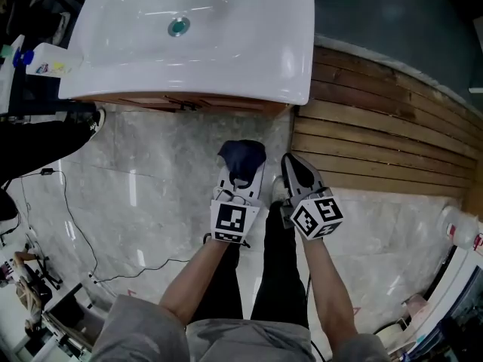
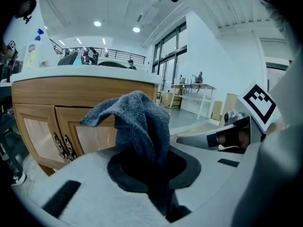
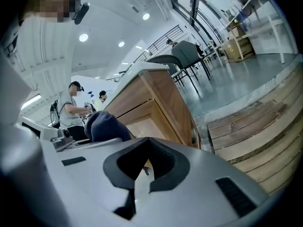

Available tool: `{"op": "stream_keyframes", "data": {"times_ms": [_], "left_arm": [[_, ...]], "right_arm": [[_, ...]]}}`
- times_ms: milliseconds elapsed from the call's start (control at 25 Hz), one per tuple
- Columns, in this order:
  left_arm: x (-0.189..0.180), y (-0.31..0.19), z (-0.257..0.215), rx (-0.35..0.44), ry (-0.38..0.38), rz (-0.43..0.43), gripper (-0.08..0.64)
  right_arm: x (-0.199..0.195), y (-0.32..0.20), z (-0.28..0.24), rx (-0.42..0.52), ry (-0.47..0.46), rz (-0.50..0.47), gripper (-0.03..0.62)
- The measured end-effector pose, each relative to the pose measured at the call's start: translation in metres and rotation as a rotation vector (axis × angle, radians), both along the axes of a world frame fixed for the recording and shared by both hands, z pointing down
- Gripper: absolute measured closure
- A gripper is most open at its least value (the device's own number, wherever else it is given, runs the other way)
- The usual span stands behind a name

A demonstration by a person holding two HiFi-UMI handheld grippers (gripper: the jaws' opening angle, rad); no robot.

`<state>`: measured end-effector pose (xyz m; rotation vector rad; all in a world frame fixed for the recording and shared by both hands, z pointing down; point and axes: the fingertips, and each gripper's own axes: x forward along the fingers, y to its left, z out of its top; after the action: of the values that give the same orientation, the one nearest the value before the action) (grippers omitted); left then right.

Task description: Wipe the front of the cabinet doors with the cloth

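Observation:
A dark blue cloth [image 1: 243,157] sticks out of my left gripper [image 1: 241,175], which is shut on it and held low over the marble floor, a short way in front of the wooden cabinet [image 1: 189,102]. In the left gripper view the cloth [image 2: 137,122] stands up from the jaws, with the cabinet doors [image 2: 87,138] and their dark ornate handles [image 2: 61,148] just beyond, not touched. My right gripper [image 1: 293,166] is close beside the left, jaws together with nothing in them. In the right gripper view [image 3: 137,176] the cabinet's corner [image 3: 156,108] lies ahead and the cloth [image 3: 106,126] to the left.
A white sink basin [image 1: 226,36] tops the cabinet. A stepped wooden platform [image 1: 377,134] runs along the right. A black cable [image 1: 75,225] trails over the floor at left, near a person's dark leg and shoe [image 1: 45,142]. White equipment [image 1: 460,262] stands at far right.

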<state>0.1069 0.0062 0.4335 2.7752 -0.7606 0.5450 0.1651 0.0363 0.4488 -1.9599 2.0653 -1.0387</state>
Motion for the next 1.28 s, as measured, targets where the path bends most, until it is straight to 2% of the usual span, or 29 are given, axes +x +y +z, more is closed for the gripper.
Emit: {"op": "stream_keyframes", "data": {"times_ms": [200,320,840,1280], "left_arm": [[-0.010,0.013,-0.036,-0.048,0.018,-0.005,0.505],[-0.015,0.015,-0.067,-0.045,0.024,-0.006,0.505],[-0.026,0.013,-0.223,0.049,0.080,-0.031,0.505],[-0.036,0.015,-0.320,0.135,0.119,-0.029,0.505]], "right_arm": [[-0.011,0.001,-0.041,0.023,-0.015,-0.002,0.583],[-0.019,0.001,-0.071,0.035,-0.002,-0.007,0.583],[-0.032,-0.001,-0.217,0.151,0.067,-0.058,0.583],[-0.038,-0.001,-0.310,0.236,0.138,-0.104,0.583]]}}
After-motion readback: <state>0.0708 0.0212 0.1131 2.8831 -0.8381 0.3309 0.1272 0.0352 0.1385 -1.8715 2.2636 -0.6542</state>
